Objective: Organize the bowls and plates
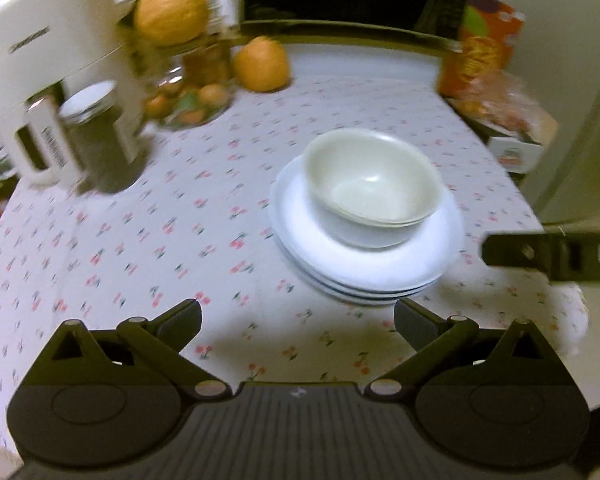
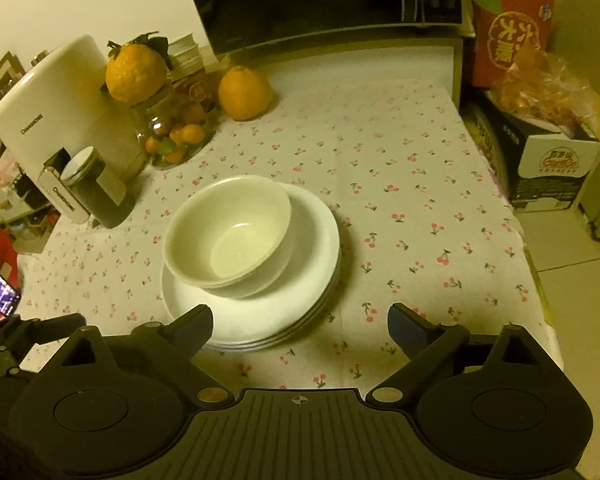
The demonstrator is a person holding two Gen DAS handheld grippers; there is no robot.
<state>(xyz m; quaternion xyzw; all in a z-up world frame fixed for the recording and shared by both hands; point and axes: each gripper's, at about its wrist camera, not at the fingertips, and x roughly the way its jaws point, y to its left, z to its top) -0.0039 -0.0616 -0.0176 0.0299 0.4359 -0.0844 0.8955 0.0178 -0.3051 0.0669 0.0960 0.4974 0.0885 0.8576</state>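
Right wrist view: we look down on a table under a cherry-print cloth [image 2: 400,168]. Near its middle sits a stack of white plates [image 2: 312,280], and nested bowls [image 2: 228,236] rest on top, pushed toward the stack's left side. Our right gripper [image 2: 300,326] hangs just short of the stack's near rim, its tongs spread wide with nothing between them. In the left wrist view, our left gripper [image 1: 298,320] is likewise spread and empty, just in front of the same plates [image 1: 384,276].

We judge the stacking done, or nearly so; both tools appear free. Any next move would call for centring the bowls or drawing clear.

Open cloth lies to the right and front. The table's right edge [image 2: 536,280] drops to the floor. To the left and behind crowd a white appliance [image 2: 56,108], a dark jar [image 2: 96,188], a glass fruit jar [image 2: 172,132] and an orange [image 2: 244,94].
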